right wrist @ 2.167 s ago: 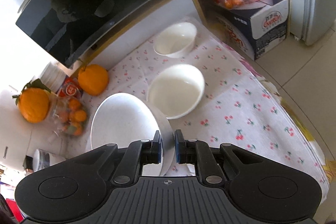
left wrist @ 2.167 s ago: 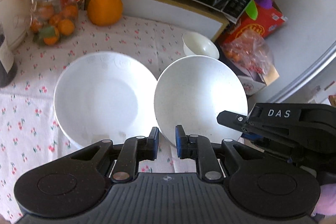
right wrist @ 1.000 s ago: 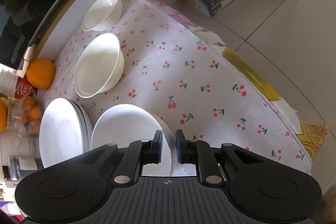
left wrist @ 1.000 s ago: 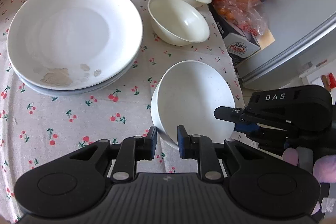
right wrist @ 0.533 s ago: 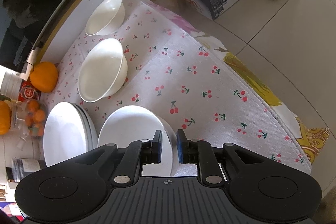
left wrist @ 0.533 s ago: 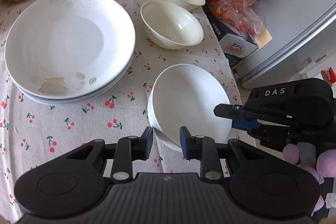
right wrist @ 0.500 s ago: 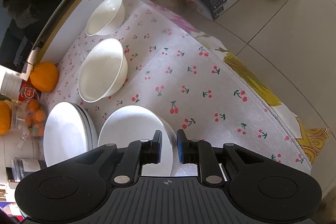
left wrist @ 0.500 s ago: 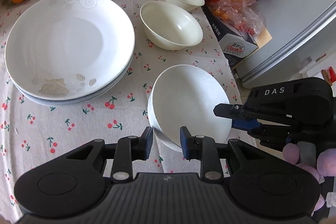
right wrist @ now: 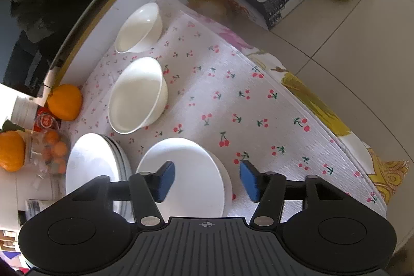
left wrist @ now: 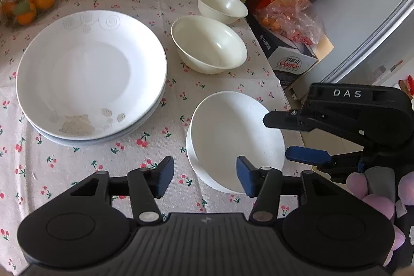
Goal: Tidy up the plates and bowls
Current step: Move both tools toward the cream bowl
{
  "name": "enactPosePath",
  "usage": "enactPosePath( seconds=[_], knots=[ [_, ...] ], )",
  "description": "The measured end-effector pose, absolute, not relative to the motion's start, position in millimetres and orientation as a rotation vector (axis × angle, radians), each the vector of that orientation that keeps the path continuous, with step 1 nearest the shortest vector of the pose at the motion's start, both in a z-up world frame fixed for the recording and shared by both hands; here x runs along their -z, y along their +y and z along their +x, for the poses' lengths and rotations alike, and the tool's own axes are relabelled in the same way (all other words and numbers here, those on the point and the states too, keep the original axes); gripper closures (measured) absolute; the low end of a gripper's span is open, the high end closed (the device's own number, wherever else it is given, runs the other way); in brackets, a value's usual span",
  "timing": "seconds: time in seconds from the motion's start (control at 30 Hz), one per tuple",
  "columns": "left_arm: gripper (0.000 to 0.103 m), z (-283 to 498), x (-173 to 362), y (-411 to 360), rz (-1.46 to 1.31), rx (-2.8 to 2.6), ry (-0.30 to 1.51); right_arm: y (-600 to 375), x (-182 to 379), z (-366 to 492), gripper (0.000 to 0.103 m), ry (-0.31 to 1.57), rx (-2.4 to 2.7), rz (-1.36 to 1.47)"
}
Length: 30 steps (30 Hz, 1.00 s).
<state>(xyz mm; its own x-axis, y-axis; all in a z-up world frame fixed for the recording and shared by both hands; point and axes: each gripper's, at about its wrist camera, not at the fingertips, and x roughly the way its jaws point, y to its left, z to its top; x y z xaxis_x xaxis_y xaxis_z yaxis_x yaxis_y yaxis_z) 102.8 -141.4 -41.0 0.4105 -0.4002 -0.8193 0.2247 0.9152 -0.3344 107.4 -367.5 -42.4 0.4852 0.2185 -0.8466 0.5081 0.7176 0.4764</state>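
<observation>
Now both claws off plate [left wrist: 234, 131].

Both grippers are black with blue pads [left wrist: 245, 178]. The right gripper [left wrist: 287, 137] says "DAS" in white letters.

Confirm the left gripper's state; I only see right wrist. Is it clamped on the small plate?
Observer: No. The left gripper is opening; the small plate has its near rim between the jaws, unpinched.
Operator: Side look at my right gripper?
Observer: The right gripper is opening too, jaws straddling the plate's right edge.
Operator: Anything on the big plate?
Observer: The top big plate is bare, with faint swirl and leaf patterns.
</observation>
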Motion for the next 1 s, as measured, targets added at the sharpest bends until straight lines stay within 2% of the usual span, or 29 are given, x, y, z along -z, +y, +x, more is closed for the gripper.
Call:
enactPosePath(
  seconds=[0.03, 0.2, 0.47, 0.7, 1.0],
  knots=[
    [0.049, 103, 40, -141, -0.182, 0.398, 1.076, -367, 41, 108, 0.044, 1.074, 0.197, 0.784],
    [0.028, 101, 34, -140, -0.177, 0.392, 1.054, -368, 36, 108, 0.036, 1.053, 0.187, 0.784],
    [0.011, 102, 25, -140, -0.147, 0.382, 1.026, -371, 31, 110, 0.025, 1.016, 0.162, 0.818],
    [0.004, 107, 17, -135, -0.099, 0.35, 0.986, -367, 21, 113, 0.02, 0.974, 0.129, 0.814],
    [0.001, 125, 6, -122, -0.063, 0.259, 0.942, -362, 12, 124, 0.016, 0.932, 0.115, 0.754]
  ],
)
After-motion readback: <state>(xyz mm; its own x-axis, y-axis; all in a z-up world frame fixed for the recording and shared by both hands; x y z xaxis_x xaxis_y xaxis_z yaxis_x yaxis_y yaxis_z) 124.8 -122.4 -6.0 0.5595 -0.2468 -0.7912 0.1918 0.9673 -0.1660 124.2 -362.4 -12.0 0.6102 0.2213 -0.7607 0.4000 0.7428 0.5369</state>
